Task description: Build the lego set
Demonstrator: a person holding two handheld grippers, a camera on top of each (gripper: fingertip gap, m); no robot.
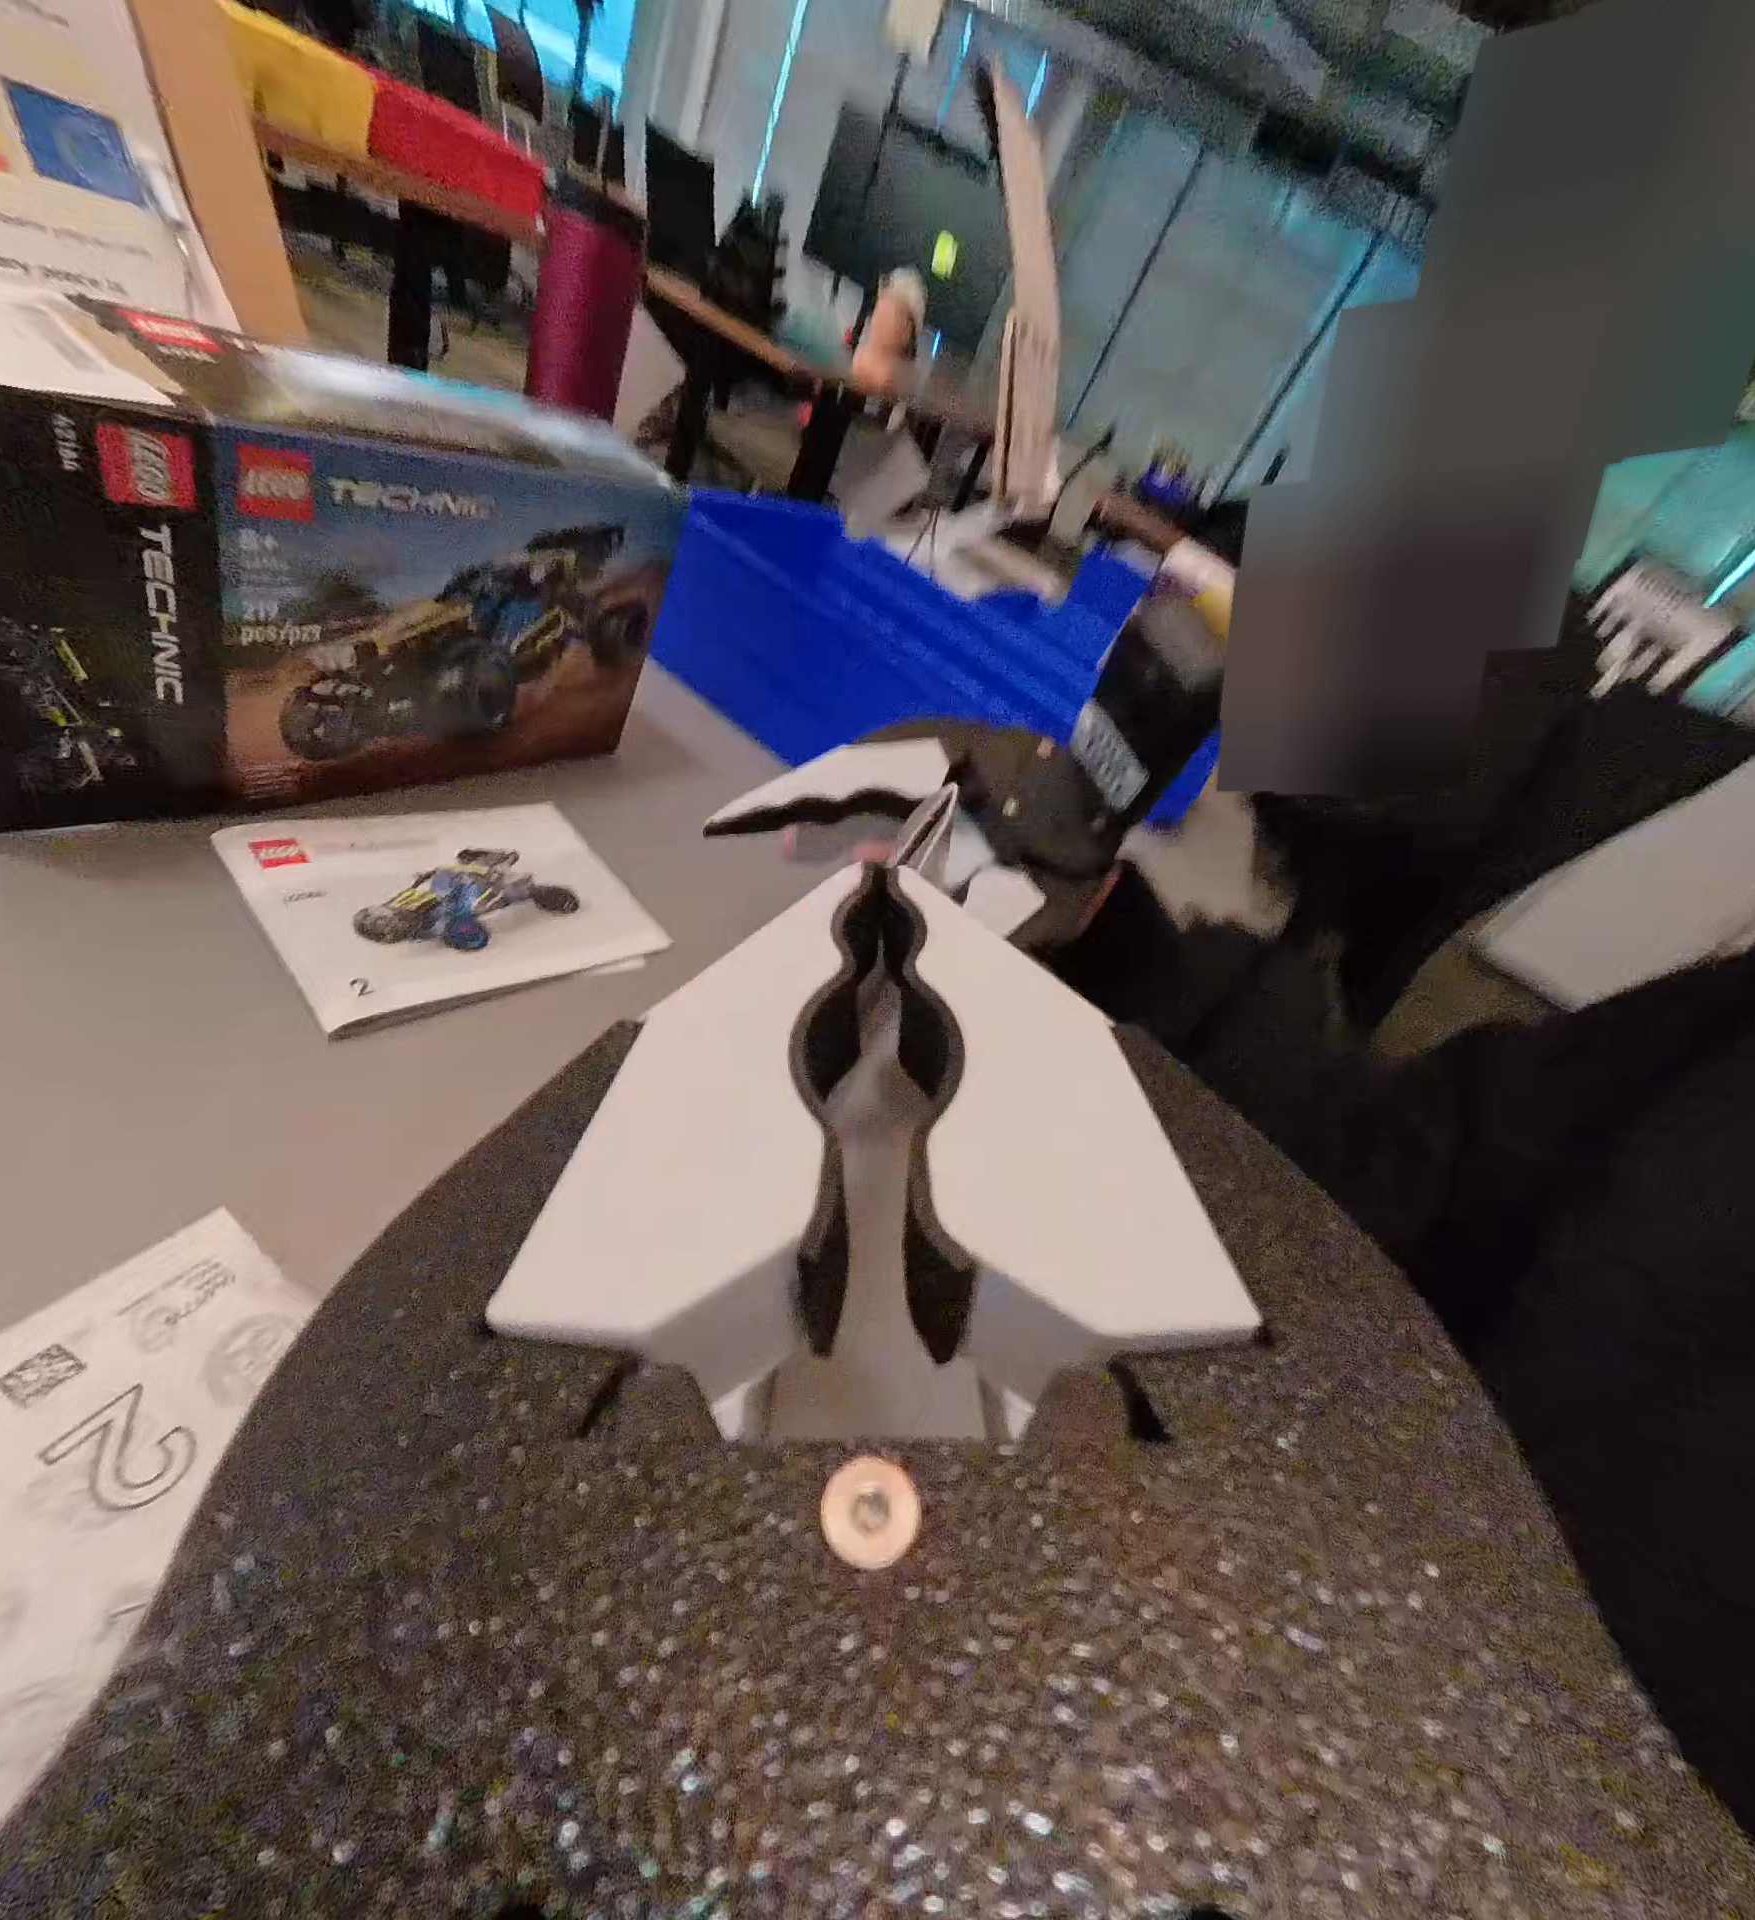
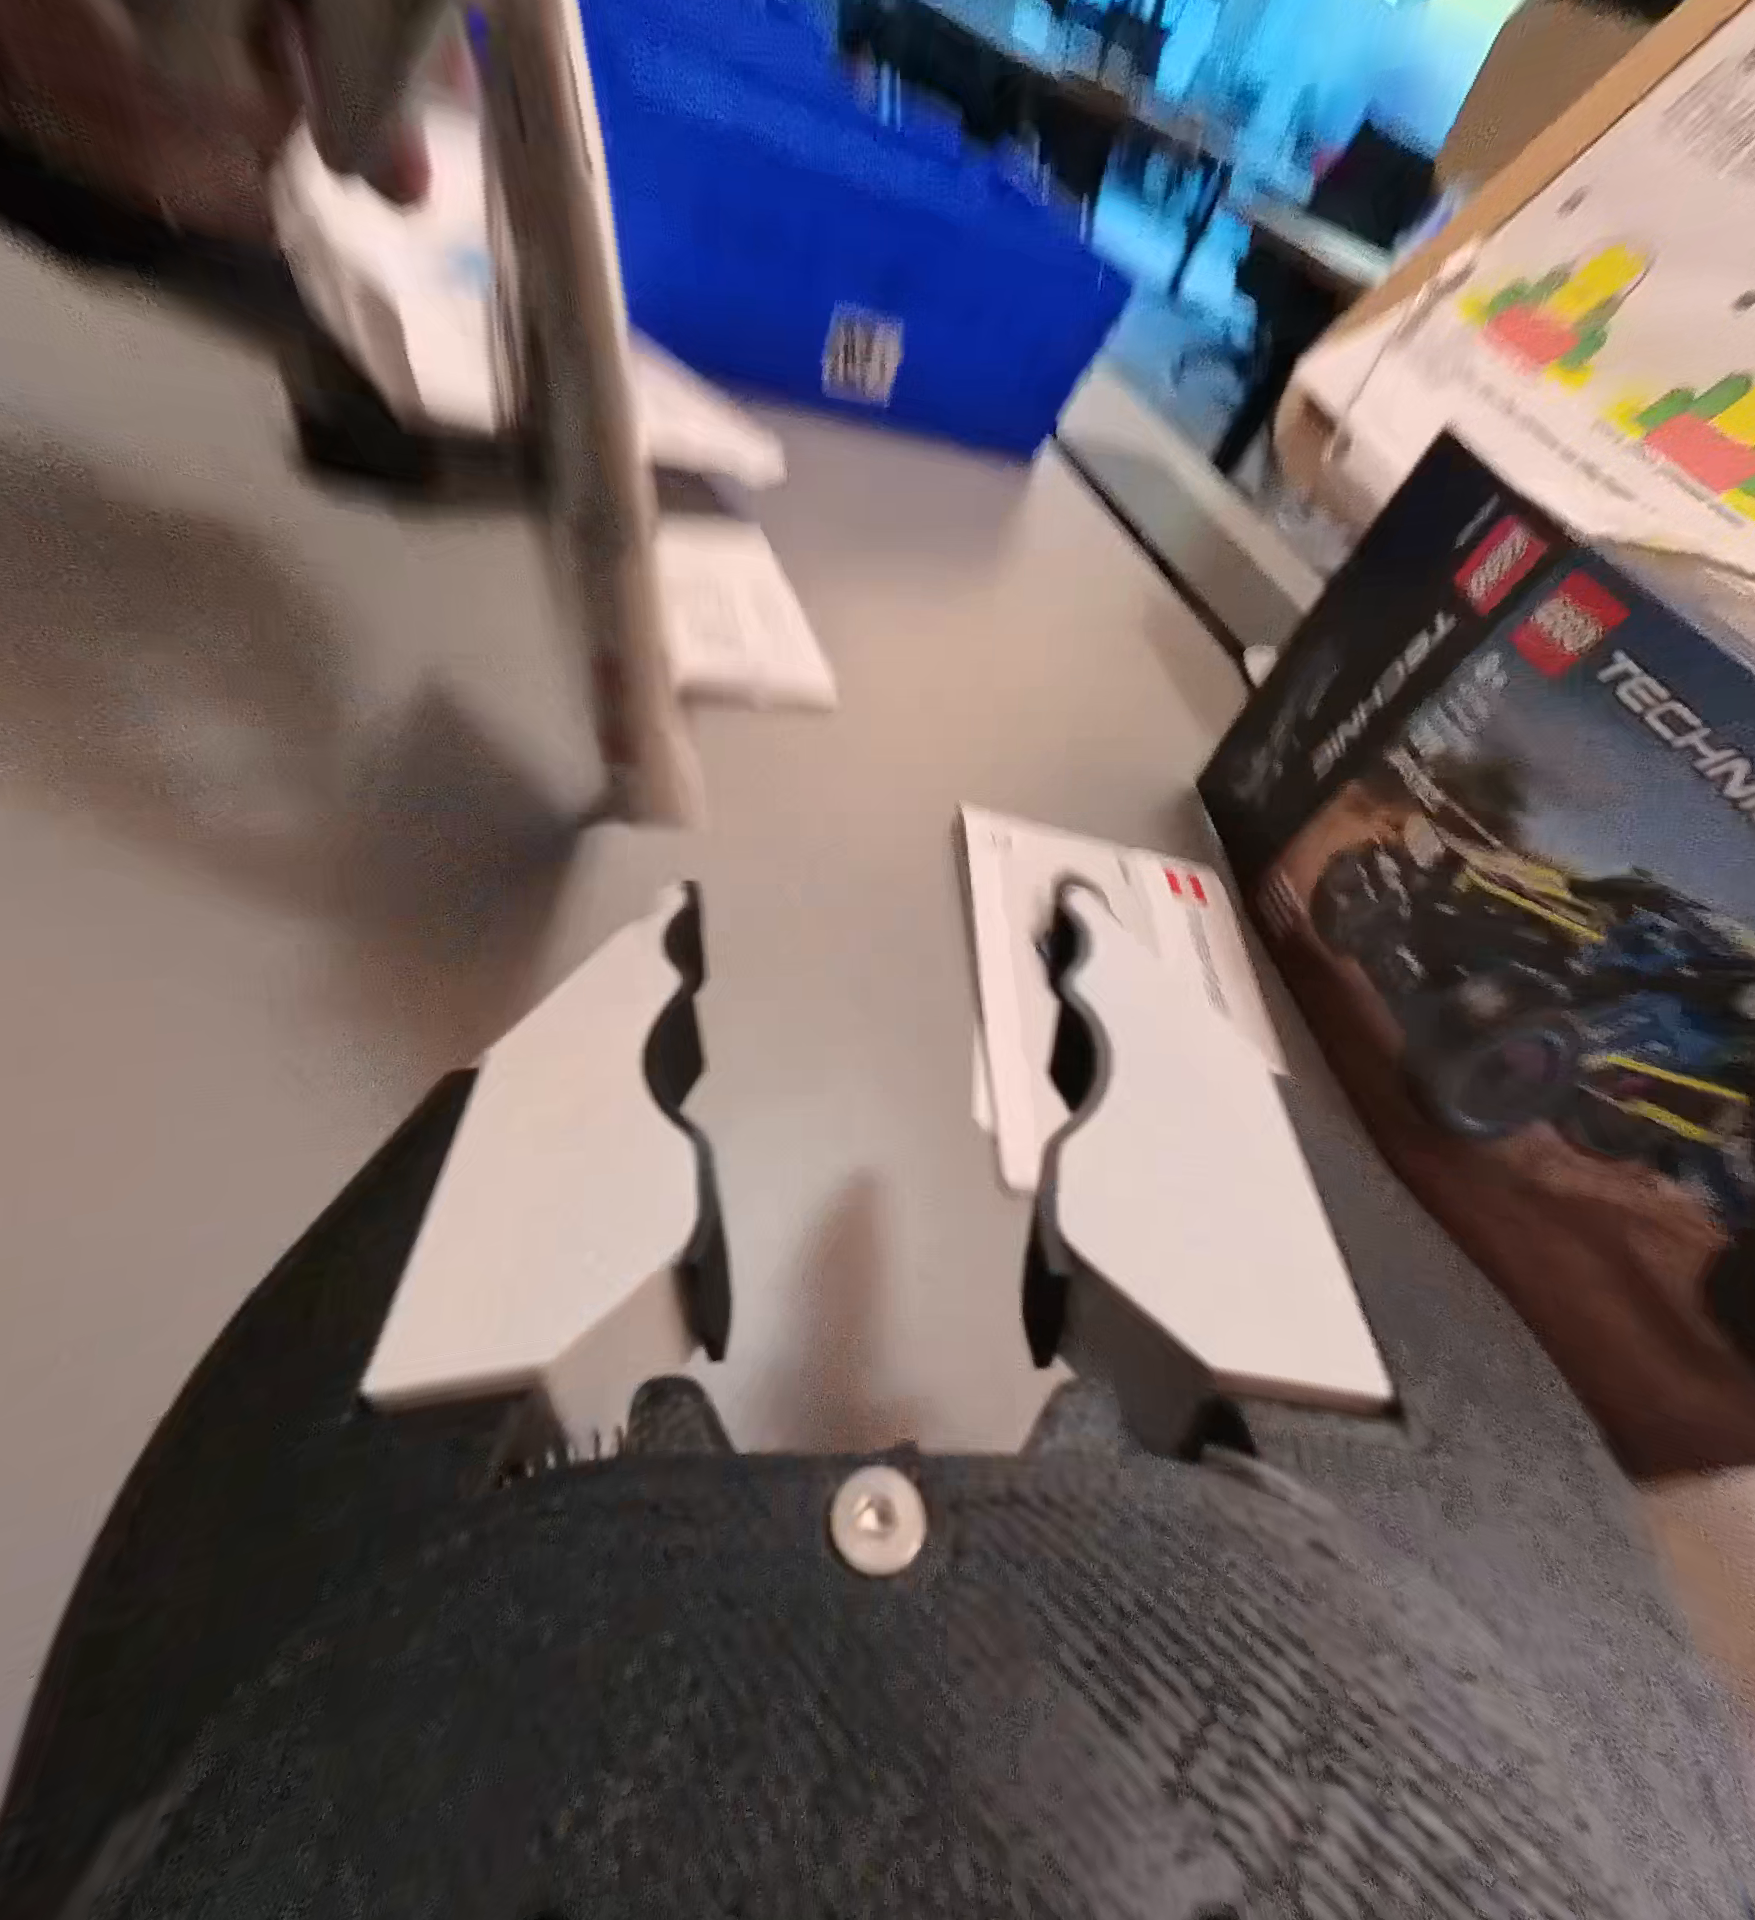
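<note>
My left gripper (image 1: 878,883) is shut, with its black pads meeting at the tips above the grey table (image 1: 125,1091). My right gripper (image 2: 873,899) is open with nothing between its pads, low over the table (image 2: 852,727). Its right finger (image 2: 1164,1195) is over a white instruction booklet (image 2: 1205,935). The right gripper also shows in the left wrist view (image 1: 852,821), just beyond my left fingertips, open and blurred. The booklet (image 1: 437,914) lies in front of the lego set box (image 1: 333,603), which stands at the right in the right wrist view (image 2: 1579,935).
A white paper bag (image 1: 73,1507) lies at the near left. A blue bin (image 1: 852,623) (image 2: 800,208) stands behind the table. A large cardboard box (image 2: 1631,312) is behind the set box. A thin upright beige panel (image 2: 582,468) stands close at the left, blurred.
</note>
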